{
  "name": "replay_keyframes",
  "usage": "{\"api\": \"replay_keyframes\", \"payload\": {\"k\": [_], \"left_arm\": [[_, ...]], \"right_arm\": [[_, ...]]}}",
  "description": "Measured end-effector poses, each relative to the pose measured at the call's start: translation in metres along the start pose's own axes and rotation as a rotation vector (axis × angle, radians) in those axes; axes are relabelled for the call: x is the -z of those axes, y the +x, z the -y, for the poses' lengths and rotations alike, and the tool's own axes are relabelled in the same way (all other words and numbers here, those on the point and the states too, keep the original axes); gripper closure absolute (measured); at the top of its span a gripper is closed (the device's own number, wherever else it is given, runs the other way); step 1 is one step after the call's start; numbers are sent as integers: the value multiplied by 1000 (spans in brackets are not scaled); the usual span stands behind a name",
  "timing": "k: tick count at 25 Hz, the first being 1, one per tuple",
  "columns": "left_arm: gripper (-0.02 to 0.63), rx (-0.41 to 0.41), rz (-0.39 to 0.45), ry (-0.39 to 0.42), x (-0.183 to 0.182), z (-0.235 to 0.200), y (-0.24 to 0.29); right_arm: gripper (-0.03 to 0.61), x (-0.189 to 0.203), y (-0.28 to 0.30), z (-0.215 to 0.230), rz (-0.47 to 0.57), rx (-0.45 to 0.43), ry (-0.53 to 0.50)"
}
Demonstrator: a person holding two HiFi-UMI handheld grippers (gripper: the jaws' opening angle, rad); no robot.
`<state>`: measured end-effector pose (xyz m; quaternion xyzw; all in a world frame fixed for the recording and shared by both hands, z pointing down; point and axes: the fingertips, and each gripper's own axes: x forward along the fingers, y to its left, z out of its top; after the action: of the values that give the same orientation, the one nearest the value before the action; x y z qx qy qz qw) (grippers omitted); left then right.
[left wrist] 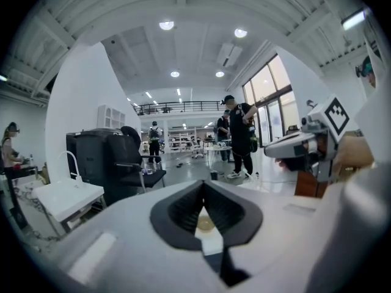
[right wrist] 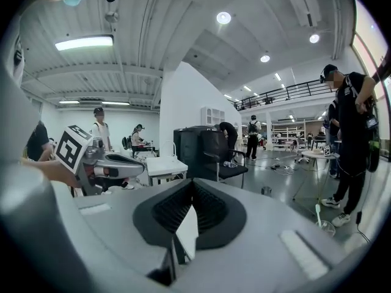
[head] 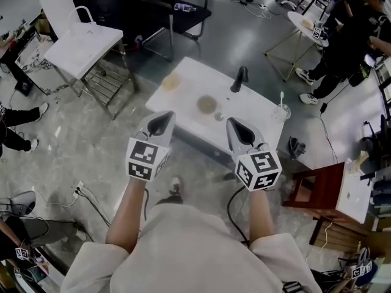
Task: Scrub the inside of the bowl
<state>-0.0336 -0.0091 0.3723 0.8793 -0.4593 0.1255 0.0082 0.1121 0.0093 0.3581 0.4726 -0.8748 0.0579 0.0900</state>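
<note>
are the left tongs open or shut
Shut: in the left gripper view the left tongs meet at the tips, with nothing gripped between them.
</note>
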Motion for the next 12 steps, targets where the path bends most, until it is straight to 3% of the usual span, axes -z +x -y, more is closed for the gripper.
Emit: {"api": "replay_keyframes", "payload": {"k": [12], "left_arm": [[611,19,-103,-15,32,-98,100]], "right_arm": [[534,31,128,45,-168,-4,21]]}}
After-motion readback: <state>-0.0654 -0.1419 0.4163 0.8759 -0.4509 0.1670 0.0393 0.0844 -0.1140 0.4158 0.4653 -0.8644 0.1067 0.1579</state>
